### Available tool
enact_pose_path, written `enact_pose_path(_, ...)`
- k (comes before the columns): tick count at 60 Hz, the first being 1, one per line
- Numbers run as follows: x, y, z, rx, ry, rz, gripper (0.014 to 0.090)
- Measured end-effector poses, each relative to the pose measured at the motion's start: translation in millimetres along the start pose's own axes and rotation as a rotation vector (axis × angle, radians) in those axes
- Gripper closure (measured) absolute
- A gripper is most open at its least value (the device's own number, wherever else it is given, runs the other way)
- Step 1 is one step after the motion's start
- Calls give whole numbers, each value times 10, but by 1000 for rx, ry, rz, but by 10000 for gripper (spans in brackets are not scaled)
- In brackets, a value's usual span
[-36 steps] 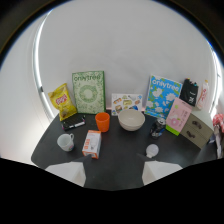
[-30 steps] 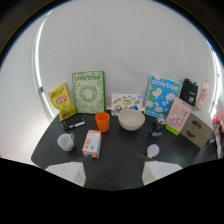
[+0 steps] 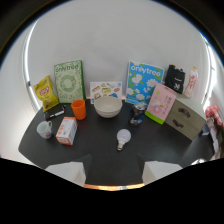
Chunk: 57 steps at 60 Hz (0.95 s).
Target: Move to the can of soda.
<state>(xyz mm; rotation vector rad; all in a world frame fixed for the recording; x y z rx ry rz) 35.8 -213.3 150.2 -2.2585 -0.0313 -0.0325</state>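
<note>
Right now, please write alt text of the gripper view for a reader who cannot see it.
A dark table holds a soda can beside a white bowl, with a light bulb nearer the open claw. Boxes, an orange cup and a chip bag stand around.

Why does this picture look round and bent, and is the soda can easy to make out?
In the gripper view, a wide-angle lens bows the table edge and rings the scene in black. Light is soft and even, with faint shadows. The soda can, between the white bowl and the pink box, looks dark and slightly blurred. The gripper has open fingers with nothing between them.
</note>
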Motion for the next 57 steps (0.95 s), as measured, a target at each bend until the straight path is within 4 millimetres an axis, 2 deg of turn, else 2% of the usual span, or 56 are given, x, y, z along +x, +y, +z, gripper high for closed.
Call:
enact_pose_path(7, 482, -180, 320, 32, 52, 11, 186)
enact_pose_path(14, 833, -459, 767, 67, 70, 3, 190)
enact_pose_path(22, 1011, -687, 1314, 71, 53, 3, 196)
enact_pose_path(29, 1087, -717, 1718, 46, 44, 11, 194)
enact_pose_path(35, 1129, -673, 1969, 26, 27, 18, 193)
enact_pose_path(43, 1139, -644, 2098, -2, 9, 15, 192)
enact_pose_path(57, 1131, -647, 2105, -13, -8, 16, 193)
